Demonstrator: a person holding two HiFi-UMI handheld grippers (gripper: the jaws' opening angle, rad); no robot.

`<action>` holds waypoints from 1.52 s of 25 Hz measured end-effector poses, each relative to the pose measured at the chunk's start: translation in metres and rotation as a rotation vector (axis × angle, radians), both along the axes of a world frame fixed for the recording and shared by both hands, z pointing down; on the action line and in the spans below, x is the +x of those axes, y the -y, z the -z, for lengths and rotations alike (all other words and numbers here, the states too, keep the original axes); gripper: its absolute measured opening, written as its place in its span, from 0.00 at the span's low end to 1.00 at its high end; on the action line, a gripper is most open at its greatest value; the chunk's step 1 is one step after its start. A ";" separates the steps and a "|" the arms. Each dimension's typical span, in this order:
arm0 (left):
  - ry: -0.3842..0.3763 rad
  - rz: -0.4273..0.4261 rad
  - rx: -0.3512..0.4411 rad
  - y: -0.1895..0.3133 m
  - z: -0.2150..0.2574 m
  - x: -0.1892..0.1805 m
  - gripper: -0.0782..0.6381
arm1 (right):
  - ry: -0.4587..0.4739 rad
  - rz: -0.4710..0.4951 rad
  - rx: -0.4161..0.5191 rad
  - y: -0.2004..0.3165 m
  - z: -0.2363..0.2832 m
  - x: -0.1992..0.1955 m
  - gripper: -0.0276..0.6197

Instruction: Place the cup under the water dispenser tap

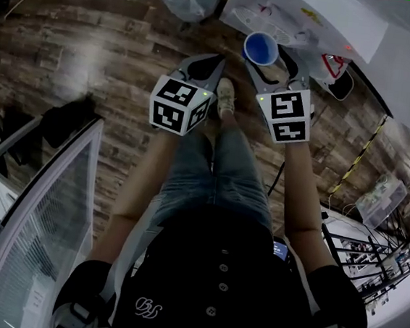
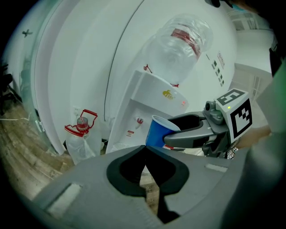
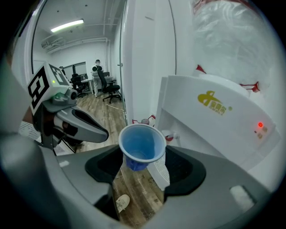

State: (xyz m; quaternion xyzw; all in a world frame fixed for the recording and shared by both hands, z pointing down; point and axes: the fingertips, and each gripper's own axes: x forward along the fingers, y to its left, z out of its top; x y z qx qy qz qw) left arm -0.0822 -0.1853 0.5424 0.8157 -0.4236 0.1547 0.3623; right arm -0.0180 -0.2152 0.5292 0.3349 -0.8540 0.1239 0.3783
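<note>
Your right gripper (image 3: pixel 141 162) grasped the blue cup (image 3: pixel 142 143) upright, mid-frame. The dispenser tap (image 3: pixel 170 135) lay just beyond, to its right. Your left gripper (image 2: pixel 145 154) was clenched, empty.

Head view: looked steeply down over both forearms (image 1: pixel 142 182) onto wooden floor (image 1: pixel 77 59), water dispenser (image 1: pixel 314 22) at top edge. Left gripper view: sat close behind own jaws, faced the dispenser front from lower left, further off. Right gripper view: faced it close up; shared blue cup (image 3: pixel 142 145) and dispenser with both others.
</note>
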 end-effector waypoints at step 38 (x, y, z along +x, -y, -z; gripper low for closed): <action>-0.035 0.046 -0.099 0.015 -0.122 0.023 0.11 | -0.093 0.042 -0.071 0.018 -0.163 0.004 0.50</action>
